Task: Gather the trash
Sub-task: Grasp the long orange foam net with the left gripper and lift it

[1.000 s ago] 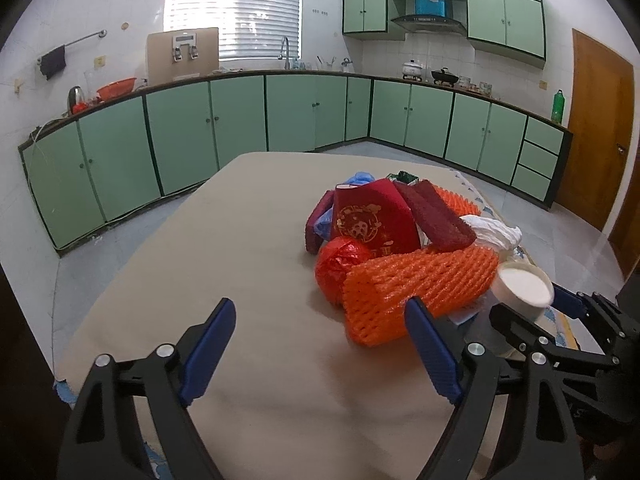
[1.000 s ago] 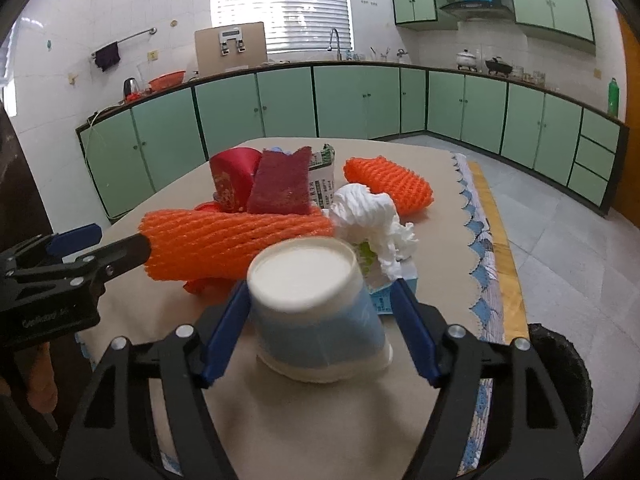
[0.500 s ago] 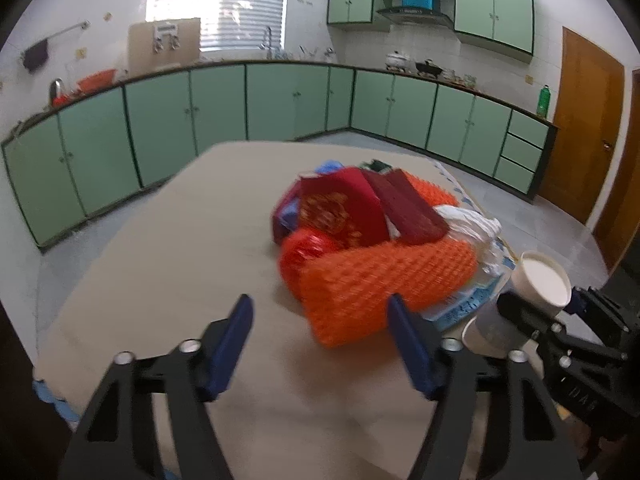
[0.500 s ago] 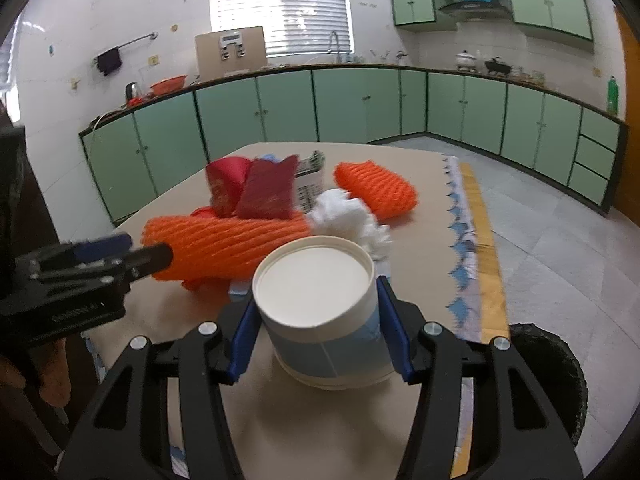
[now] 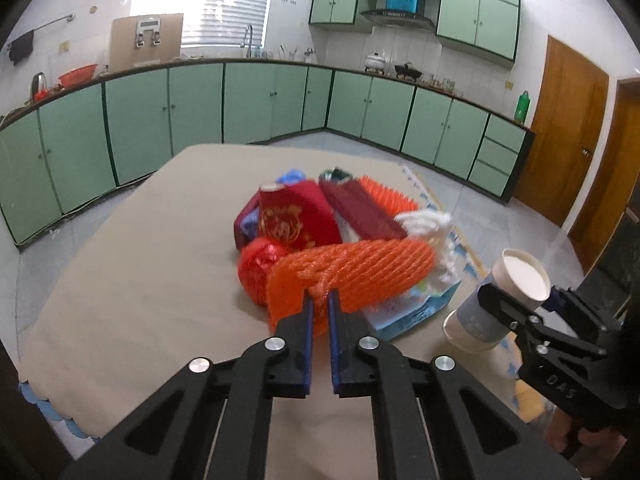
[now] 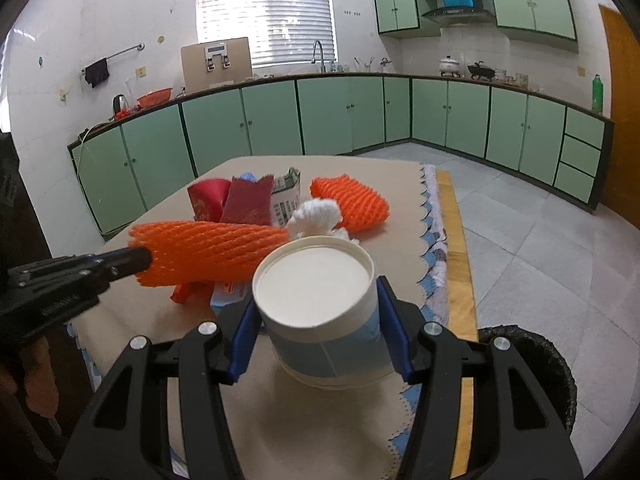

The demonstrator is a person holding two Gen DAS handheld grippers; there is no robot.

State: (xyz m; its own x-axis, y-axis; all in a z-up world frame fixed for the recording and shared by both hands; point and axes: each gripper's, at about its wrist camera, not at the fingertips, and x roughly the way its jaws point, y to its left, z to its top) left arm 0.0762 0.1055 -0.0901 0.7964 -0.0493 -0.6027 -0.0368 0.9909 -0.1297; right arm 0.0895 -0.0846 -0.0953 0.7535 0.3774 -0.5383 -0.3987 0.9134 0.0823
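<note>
Two blue-padded fingers of the left gripper (image 5: 319,306) pinch the near end of the long orange foam net (image 5: 352,276) in the left wrist view — the jaws nearly meet with the mesh bunched between them. Behind the net sits the trash pile: a red envelope (image 5: 294,216), a maroon packet (image 5: 362,208) and a white tissue wad (image 5: 426,222), all on the beige table (image 5: 132,280). Right of the net, the right gripper (image 5: 516,300) holds a paper cup (image 5: 500,300) tilted.

From the right wrist view, the right gripper (image 6: 320,332) clamps that cup (image 6: 320,304) by its sides, bottom facing the camera. The net (image 6: 208,252) lies just behind the cup's left edge; a shorter orange net (image 6: 352,204) rests further back. Right of the cup, a black bin (image 6: 532,364) stands at the table's edge.
</note>
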